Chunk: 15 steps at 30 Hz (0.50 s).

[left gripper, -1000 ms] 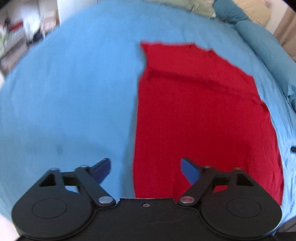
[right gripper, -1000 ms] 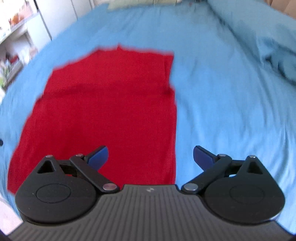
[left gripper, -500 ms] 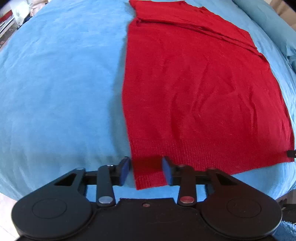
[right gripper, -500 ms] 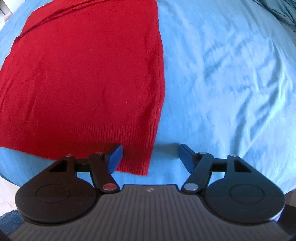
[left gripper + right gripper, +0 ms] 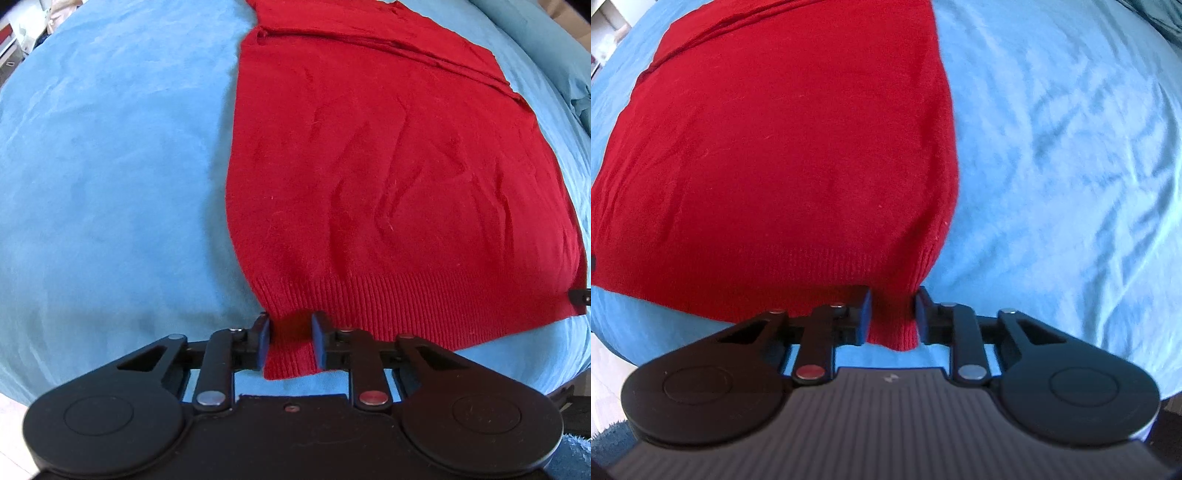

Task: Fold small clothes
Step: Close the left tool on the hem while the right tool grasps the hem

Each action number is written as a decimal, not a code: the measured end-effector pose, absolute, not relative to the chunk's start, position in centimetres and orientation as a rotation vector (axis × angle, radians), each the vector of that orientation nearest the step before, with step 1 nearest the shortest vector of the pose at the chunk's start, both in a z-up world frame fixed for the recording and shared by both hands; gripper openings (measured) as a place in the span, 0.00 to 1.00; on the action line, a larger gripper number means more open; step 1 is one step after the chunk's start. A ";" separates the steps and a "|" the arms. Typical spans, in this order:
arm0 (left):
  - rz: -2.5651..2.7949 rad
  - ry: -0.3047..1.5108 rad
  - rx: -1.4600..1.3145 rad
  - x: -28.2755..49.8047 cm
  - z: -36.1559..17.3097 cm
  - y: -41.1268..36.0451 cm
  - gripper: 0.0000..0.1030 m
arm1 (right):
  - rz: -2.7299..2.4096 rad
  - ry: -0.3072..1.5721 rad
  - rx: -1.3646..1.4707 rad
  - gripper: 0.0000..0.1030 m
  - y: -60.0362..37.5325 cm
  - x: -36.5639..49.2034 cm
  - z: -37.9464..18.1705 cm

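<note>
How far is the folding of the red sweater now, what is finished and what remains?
Done: the red sweater lies flat on the blue bedcover, with cloth already folded in near its far end. In hand: the left gripper and the right gripper each pinch one corner of the ribbed hem. Left: the hem is not lifted yet, so probably it must be carried toward the far end.

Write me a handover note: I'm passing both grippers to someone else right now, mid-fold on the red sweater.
Left gripper: jaws closed on the near-left corner of the red sweater, at the ribbed hem.
Right gripper: jaws closed on the near-right hem corner.
The sweater lies flat on the blue bedsheet, far end already looks folded in.
Done: both corners gripped.
Left: probably lift the hem and carry it toward the far edge, then release.
</note>
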<state>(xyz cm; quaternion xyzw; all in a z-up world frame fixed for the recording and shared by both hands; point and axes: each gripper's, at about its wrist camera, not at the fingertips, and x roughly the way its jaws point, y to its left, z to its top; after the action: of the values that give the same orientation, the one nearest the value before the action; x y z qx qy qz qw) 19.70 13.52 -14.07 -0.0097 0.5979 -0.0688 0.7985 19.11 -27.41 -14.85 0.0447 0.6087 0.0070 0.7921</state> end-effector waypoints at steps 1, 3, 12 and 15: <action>-0.154 1.283 -0.018 19.8 -14.0 13.5 0.15 | 0.024 1.311 0.090 0.31 -27.3 19.2 -14.7; -0.154 1.283 -0.007 19.7 -13.8 13.5 0.09 | 0.033 1.312 0.082 0.26 -27.2 19.2 -14.5; -0.126 1.250 -0.023 19.5 -10.7 13.9 0.05 | 0.034 1.273 0.121 0.19 -28.2 19.5 -11.3; -0.124 1.199 -0.060 20.1 -7.7 14.2 0.05 | 0.063 1.218 0.170 0.19 -28.8 20.3 -8.3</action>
<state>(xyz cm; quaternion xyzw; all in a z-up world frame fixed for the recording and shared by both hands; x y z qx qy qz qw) 20.07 14.18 -7.73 -0.0280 0.5636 -0.0585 0.8235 20.33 -28.75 -8.35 0.0797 0.5711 0.0296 0.8165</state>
